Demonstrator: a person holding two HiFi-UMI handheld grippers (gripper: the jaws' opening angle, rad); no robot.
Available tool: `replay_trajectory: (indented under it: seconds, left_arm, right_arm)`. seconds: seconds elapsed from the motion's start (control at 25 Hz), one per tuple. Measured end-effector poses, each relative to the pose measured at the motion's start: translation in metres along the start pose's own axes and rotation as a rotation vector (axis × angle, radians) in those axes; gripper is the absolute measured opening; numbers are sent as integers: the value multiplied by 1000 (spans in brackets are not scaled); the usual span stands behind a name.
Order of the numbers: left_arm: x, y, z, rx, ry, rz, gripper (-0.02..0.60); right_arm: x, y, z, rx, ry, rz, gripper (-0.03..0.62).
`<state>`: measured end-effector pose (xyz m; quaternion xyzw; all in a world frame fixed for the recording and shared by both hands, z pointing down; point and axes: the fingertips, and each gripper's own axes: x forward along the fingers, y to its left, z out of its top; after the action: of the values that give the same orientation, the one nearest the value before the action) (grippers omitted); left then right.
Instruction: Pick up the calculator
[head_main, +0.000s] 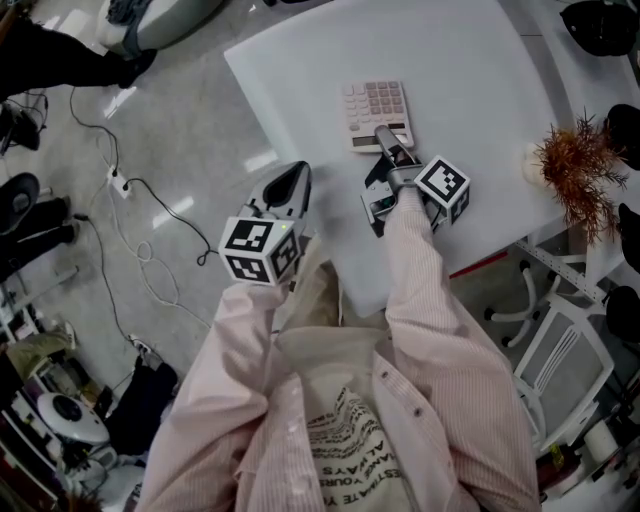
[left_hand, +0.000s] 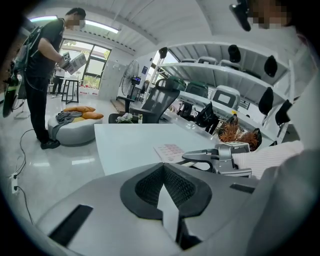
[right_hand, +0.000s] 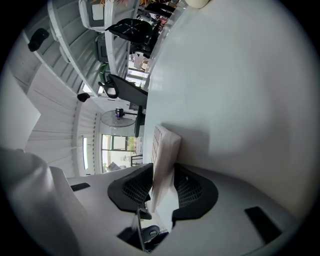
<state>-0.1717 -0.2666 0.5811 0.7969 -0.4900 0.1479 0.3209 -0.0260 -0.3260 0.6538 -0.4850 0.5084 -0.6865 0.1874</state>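
Observation:
A pale calculator (head_main: 377, 112) with pinkish keys lies on the white table (head_main: 480, 100), close to its front left part. My right gripper (head_main: 385, 137) reaches its near edge from the front. In the right gripper view the calculator (right_hand: 165, 147) stands edge-on between the two dark pads (right_hand: 131, 189), which close on both of its faces, so the right gripper (right_hand: 162, 171) is shut on it. My left gripper (head_main: 290, 182) hovers off the table's front left corner, its pads together with nothing between them. From the left gripper view (left_hand: 164, 169) the calculator (left_hand: 170, 150) and the right gripper (left_hand: 220, 157) show ahead.
A dried reddish plant (head_main: 575, 165) stands at the table's right edge. Office chairs (head_main: 560, 350) sit to the right. Cables (head_main: 140, 230) trail over the floor at the left. A standing person (left_hand: 42, 75) and a grey cushion seat (left_hand: 75, 127) are far off.

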Motion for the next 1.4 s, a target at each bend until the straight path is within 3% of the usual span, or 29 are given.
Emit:
replay_trajectory:
  seconds: [0.4,1.0,1.4]
  left_arm:
    - [1,-3,-4,-6,1,-5,2]
    - [2,-10,2,-11,-20,-19,2]
    - [-4,-28,14,-14,-59,-37,2]
  right_arm:
    - [-2,-5,2,62,-16,2,81]
    - [-6,-5,4,104,-13,41,69]
    - [-31,11,1,77,15,69,69]
